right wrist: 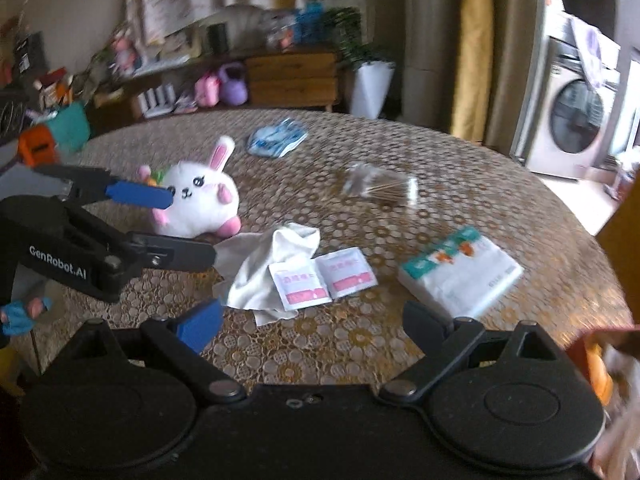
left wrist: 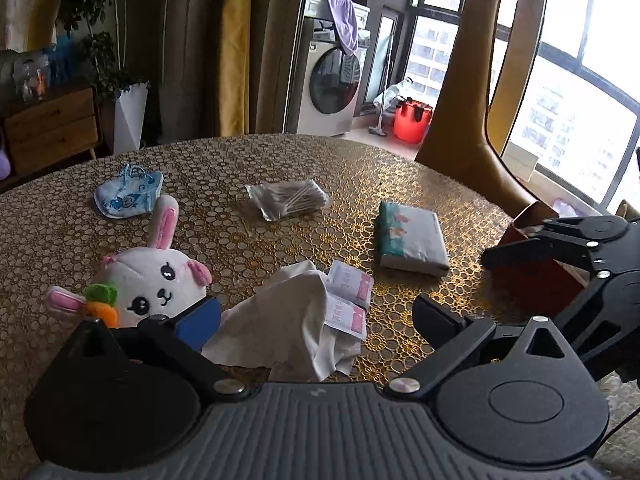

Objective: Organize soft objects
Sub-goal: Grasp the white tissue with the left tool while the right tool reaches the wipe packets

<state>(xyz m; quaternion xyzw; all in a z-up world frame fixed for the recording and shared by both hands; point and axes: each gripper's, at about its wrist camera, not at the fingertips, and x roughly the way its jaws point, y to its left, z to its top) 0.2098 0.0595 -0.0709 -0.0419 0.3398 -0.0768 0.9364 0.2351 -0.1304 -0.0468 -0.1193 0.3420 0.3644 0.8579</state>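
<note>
Both grippers tilt down over the round table's [left wrist: 400,184] near edge, left gripper [left wrist: 316,320] spread wide around the crumpled white cloth [left wrist: 280,320] beside the plush bunny [left wrist: 160,280], right gripper [right wrist: 312,320] gaping too, nothing pinched.

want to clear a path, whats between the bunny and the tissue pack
A crumpled white cloth with two pink sachets on it lies between bunny and tissue pack; clearest in the right wrist view.
</note>
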